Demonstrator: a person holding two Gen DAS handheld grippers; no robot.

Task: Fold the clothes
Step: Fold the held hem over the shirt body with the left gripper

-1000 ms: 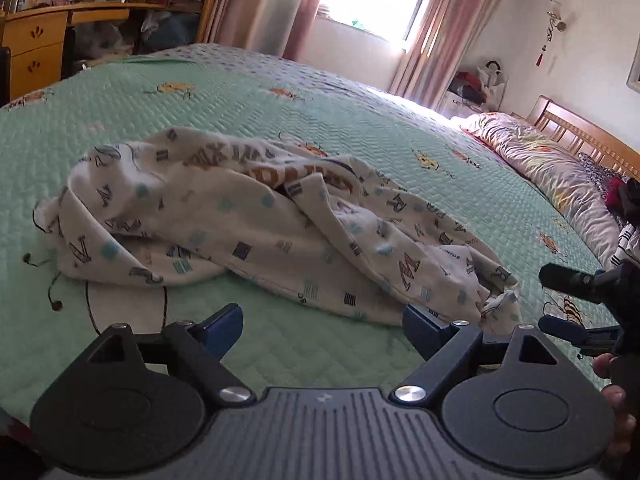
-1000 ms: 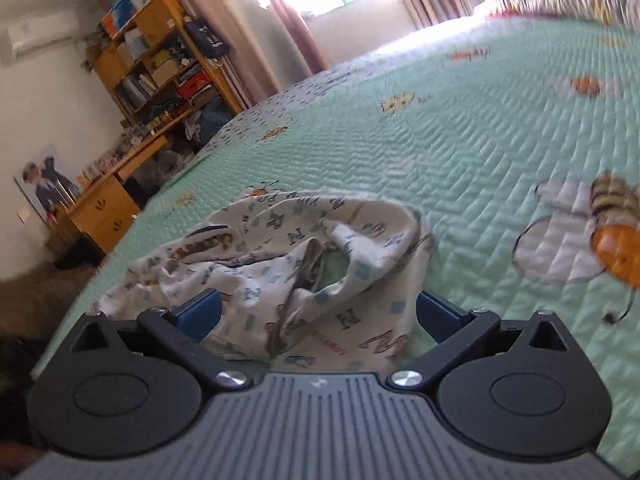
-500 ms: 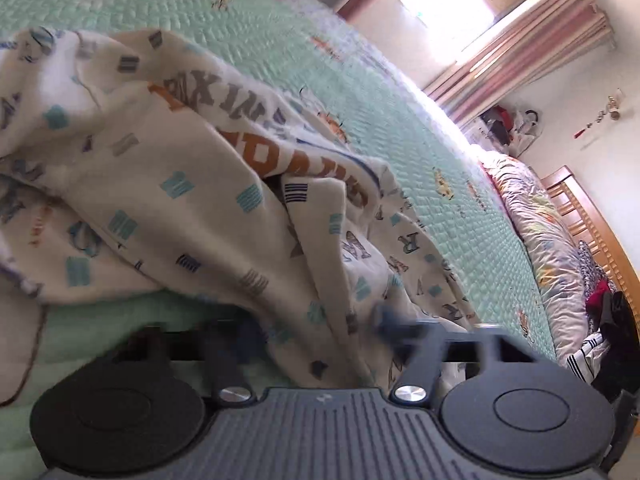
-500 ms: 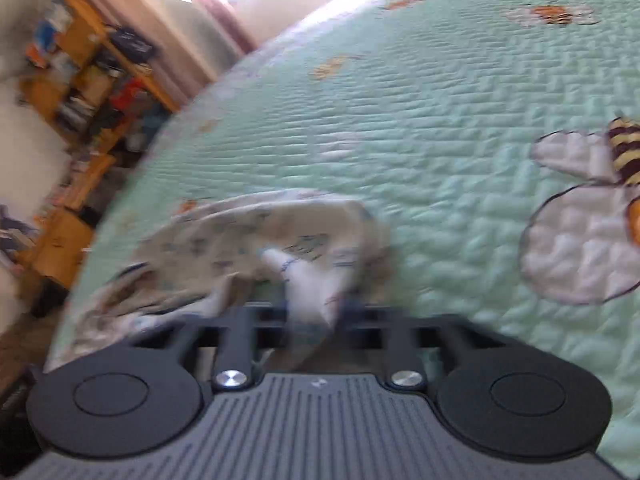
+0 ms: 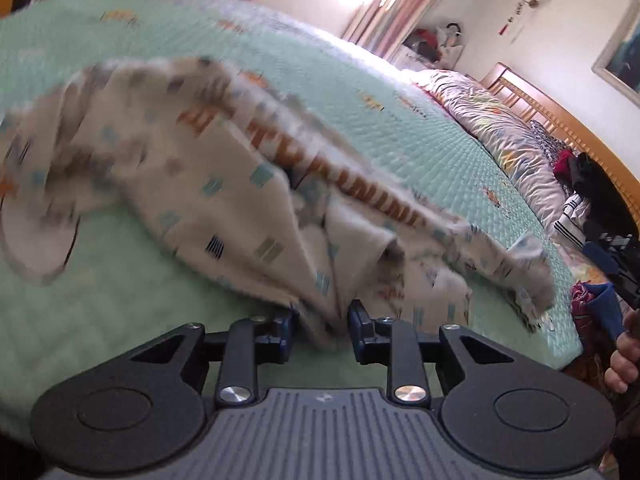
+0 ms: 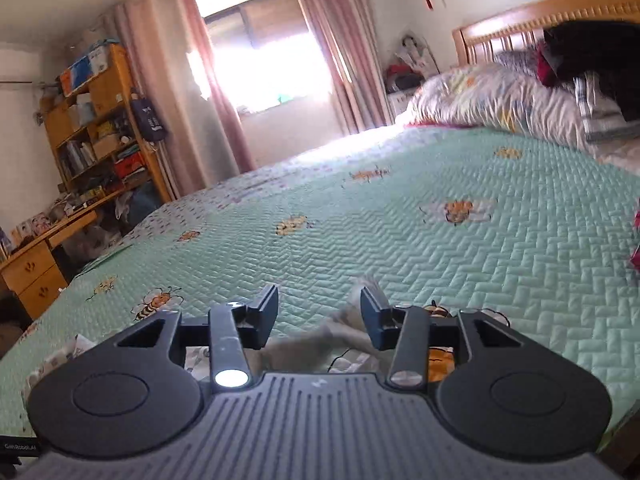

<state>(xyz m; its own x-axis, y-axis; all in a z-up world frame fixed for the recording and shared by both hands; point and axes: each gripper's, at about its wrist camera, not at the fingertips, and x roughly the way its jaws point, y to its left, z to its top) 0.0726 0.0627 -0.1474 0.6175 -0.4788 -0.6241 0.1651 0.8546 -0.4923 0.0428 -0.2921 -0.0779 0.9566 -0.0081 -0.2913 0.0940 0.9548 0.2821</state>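
Note:
A cream garment (image 5: 224, 184) with small printed letters and orange lettering lies crumpled and motion-blurred on the green quilted bedspread (image 5: 420, 140). My left gripper (image 5: 323, 326) sits low at its near edge. A fold of the cloth fills the gap and touches both pads while the jaws are opening. My right gripper (image 6: 320, 308) points across the bed with its jaws opening and parted. A blurred end of the garment (image 6: 320, 340) hangs loose under and between its fingers, with neither pad pressing on it.
A person's hand (image 5: 624, 356) shows at the right edge. A patterned duvet (image 6: 480, 96) and dark clothes (image 6: 592, 52) lie against the wooden headboard (image 6: 520, 16). Wooden shelves (image 6: 100, 120) and a desk (image 6: 36, 264) stand past the far side. The bed's near corner (image 5: 568, 352) is close.
Both grippers went from wide open to closed on the garment, then parted again. The right one rose and swung to face across the bed. The left one drew the cloth toward it.

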